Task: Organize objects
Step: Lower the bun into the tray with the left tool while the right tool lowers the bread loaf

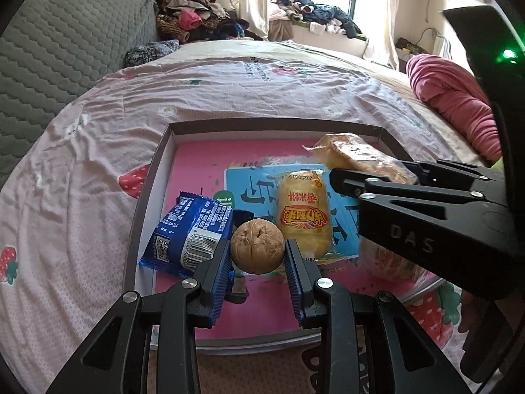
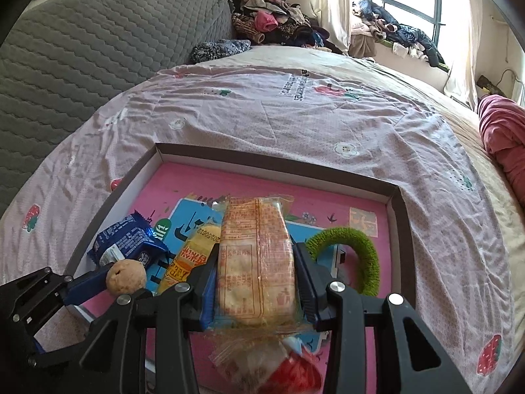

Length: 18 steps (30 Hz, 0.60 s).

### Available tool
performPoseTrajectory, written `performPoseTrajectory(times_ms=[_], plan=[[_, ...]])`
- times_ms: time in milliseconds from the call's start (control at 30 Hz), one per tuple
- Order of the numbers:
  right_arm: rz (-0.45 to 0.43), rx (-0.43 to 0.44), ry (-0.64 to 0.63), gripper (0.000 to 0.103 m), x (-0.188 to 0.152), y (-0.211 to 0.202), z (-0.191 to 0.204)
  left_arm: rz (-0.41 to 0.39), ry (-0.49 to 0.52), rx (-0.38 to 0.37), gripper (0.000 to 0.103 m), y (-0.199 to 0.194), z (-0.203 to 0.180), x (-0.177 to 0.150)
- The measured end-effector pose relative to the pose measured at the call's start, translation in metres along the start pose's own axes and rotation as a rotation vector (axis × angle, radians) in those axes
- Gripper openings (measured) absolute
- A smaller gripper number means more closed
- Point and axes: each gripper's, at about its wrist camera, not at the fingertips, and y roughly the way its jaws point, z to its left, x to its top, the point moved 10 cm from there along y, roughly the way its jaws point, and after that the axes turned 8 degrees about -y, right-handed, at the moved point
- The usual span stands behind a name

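A shallow box (image 1: 154, 170) with a pink printed floor lies on the bed; it also shows in the right wrist view (image 2: 398, 210). My left gripper (image 1: 257, 251) is shut on a tan walnut (image 1: 257, 246) just above the box floor; the walnut shows in the right wrist view (image 2: 126, 277) too. My right gripper (image 2: 256, 272) is shut on a clear-wrapped rice cracker pack (image 2: 256, 262), held over the box; the pack also shows in the left wrist view (image 1: 357, 157). A blue snack packet (image 1: 187, 233) and a yellow snack packet (image 1: 302, 216) lie in the box.
A green fuzzy ring (image 2: 357, 256) lies in the box's right part. Another wrapped snack with red print (image 2: 279, 367) lies under my right gripper. The bed has a pink strawberry sheet (image 2: 295, 115), a grey quilted headboard (image 1: 65, 49), a red pillow (image 1: 452, 95) and clothes piles behind.
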Motion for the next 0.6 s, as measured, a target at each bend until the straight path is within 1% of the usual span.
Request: performPoseTrajectory(times_ms=[200, 600], plan=[[0.023, 0.0, 0.004, 0.042, -0.002, 0.011, -0.001, -0.003, 0.003, -0.004, 0.033, 0.0, -0.001, -0.001], [0.028, -0.003, 0.004, 0.042, -0.006, 0.013, -0.001, 0.001, 0.0, -0.011, 0.034, 0.005, -0.002, -0.003]])
